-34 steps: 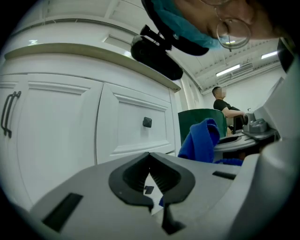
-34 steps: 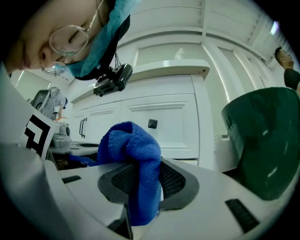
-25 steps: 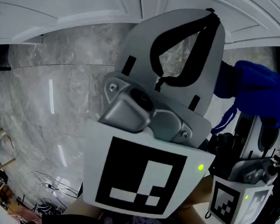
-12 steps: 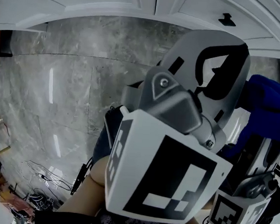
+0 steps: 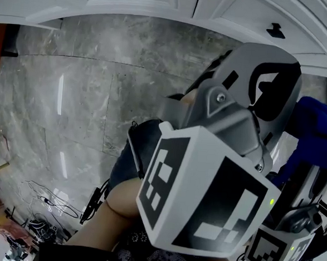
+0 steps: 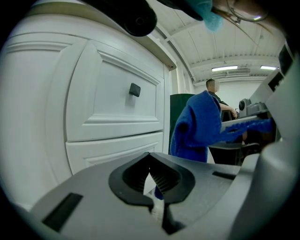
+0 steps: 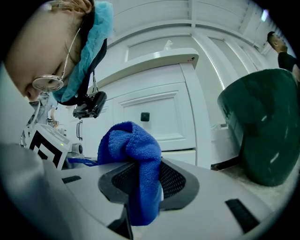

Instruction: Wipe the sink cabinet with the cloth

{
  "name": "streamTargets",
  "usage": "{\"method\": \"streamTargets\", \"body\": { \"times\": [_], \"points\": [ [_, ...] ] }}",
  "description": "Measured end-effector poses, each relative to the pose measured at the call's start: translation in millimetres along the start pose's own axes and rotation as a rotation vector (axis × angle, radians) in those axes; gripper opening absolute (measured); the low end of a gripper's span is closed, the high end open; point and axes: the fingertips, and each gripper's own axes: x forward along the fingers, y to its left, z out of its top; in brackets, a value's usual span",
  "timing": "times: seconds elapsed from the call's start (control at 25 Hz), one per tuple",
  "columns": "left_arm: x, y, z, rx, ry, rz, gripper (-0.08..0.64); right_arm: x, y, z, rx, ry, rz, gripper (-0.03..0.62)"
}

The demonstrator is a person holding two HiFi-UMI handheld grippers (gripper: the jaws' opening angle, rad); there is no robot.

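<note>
The white sink cabinet (image 6: 108, 103) fills the left gripper view, with a panelled front and a small black knob (image 6: 134, 89). My left gripper (image 6: 150, 154) is shut with nothing between its jaws and is held in front of that panel. In the head view it (image 5: 279, 65) points up at the cabinet (image 5: 233, 12), just below the knob (image 5: 275, 30). The blue cloth (image 7: 136, 154) hangs bunched from my right gripper (image 7: 143, 164), which is shut on it. The cloth (image 5: 320, 130) sits right beside the left gripper, short of the cabinet (image 7: 159, 108).
Grey marble floor (image 5: 70, 104) spreads to the left, with cables (image 5: 52, 206) lying at the lower left. A dark green chair (image 7: 262, 131) stands to the right of the cabinet. A person (image 6: 213, 91) is in the far background.
The left gripper has swung from the middle to the right, up beside the cloth. The head view has shifted so the cabinet knob shows. The right gripper still holds the cloth.
</note>
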Motion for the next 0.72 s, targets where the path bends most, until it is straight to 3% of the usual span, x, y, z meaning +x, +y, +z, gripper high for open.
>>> {"method": "streamTargets", "body": {
  "times": [0.72],
  "points": [
    [-9.9, 6.3, -0.2, 0.003, 0.003, 0.01, 0.0, -1.5, 5.5, -0.6, -0.033, -0.003, -0.015, 0.115]
  ]
}}
